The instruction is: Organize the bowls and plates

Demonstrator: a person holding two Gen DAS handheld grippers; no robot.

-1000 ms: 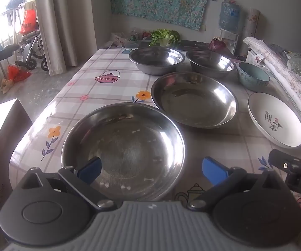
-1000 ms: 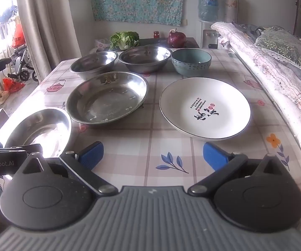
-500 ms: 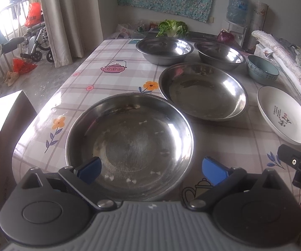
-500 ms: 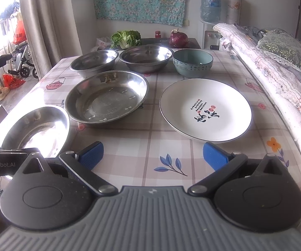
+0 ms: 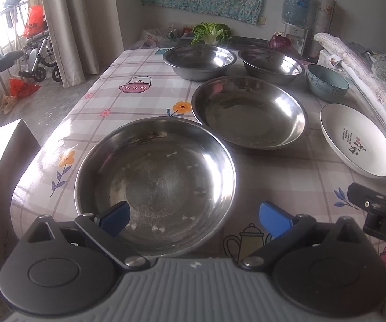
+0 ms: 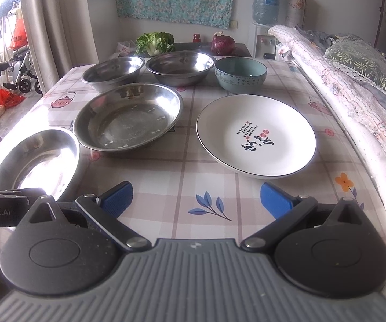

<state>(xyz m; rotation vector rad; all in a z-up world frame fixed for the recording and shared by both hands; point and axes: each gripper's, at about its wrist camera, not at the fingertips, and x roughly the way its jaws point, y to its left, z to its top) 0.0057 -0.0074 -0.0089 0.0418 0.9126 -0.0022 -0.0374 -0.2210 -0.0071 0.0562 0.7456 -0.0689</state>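
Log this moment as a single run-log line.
left gripper: open, over near steel plate | right gripper: open, short of white plate | nothing stacked

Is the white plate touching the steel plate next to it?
Apart. The right wrist view shows a strip of checked tablecloth between the white plate and the steel plate.

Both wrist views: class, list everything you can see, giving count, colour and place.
Steel pans: two, silver; near one before the left gripper, second mid-table.
Steel bowls: two, silver, far row.
Ceramic bowl: one, teal, far right.
Plate: one, white with script, right side.
Tablecloth: one, pink check, covering the table.
Cabbage: one, green, beyond the table.
Red onion: one, purple, beyond the table.
Water bottle: one, blue, back wall.
Left hand-held gripper: open.
Right hand-held gripper: open.
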